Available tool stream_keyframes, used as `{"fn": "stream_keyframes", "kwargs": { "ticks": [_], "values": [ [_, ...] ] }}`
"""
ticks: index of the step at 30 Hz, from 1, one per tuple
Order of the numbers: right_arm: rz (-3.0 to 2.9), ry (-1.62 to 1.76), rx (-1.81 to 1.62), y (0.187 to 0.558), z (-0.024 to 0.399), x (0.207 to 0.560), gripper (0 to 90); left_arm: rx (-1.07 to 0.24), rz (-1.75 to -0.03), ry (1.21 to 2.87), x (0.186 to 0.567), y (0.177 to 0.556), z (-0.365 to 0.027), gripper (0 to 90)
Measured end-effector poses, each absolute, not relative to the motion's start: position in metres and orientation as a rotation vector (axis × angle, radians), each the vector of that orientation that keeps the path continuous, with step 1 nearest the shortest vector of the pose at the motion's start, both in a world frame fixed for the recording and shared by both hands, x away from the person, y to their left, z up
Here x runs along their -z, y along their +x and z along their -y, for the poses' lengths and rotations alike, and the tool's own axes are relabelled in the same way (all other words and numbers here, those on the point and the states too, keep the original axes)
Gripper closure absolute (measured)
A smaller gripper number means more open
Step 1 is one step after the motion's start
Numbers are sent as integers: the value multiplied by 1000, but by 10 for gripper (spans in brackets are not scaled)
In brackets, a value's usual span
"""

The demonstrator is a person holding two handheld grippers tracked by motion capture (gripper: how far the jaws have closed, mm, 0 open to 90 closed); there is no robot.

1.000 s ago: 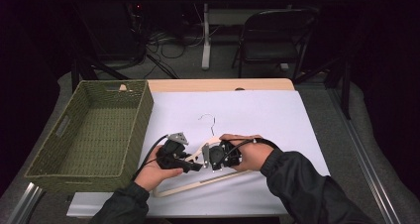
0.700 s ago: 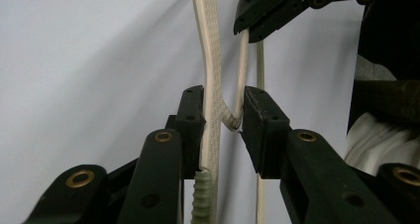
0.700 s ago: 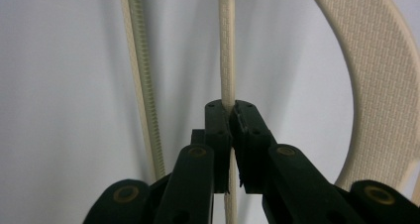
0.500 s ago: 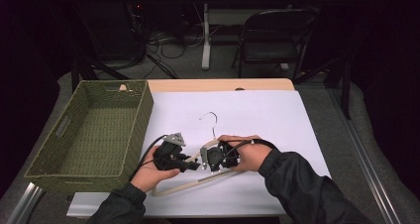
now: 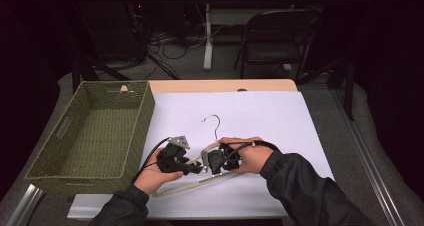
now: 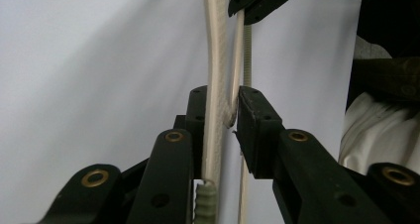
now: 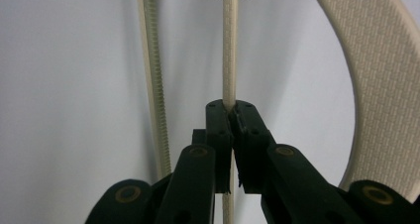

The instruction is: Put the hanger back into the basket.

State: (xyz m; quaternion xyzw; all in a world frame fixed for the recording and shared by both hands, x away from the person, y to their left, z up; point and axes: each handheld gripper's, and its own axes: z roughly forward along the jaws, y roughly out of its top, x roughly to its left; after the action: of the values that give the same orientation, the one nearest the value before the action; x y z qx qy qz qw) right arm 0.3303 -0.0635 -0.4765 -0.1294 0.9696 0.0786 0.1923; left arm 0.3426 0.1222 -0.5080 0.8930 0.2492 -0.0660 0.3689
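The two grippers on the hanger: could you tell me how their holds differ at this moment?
The right gripper is clamped shut on a thin bar of the hanger; the left gripper has just been closing around a broader curved part, with a small gap still beside one pad. Both hold the same hanger low over the white sheet.

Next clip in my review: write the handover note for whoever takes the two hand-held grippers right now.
Left hand-held gripper: jaws have just been closing around the cream clothes hanger, whose arm sits between them; the left pad touches it, a slight gap remains at the right.
Right hand-held gripper: shut on the hanger's thin bar.
Things: the hanger lies on the white sheet near the table's front edge, hook pointing away. The green woven basket stands to the left.
Done: hanger grasped on one side, nearly on the other.
Left: firm up the left grip, then probably lift the hanger.
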Motion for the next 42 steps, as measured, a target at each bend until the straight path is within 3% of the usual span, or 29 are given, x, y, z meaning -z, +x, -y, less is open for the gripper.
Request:
{"fn": "stream_keyframes", "kwargs": {
  "ticks": [13,22,27,42],
  "values": [
    [-2747,-357,-191,331,62,476,863,220,-647,2271,511,344,-124,863],
    [-2749,-321,-222,331,64,471,851,251,-635,2230,509,342,-128,874],
    [-2764,-227,-327,334,71,460,765,160,-648,2235,506,337,-133,875],
    [-2769,-96,-429,338,100,440,714,106,-714,2149,494,329,-156,875]
  ]
}}
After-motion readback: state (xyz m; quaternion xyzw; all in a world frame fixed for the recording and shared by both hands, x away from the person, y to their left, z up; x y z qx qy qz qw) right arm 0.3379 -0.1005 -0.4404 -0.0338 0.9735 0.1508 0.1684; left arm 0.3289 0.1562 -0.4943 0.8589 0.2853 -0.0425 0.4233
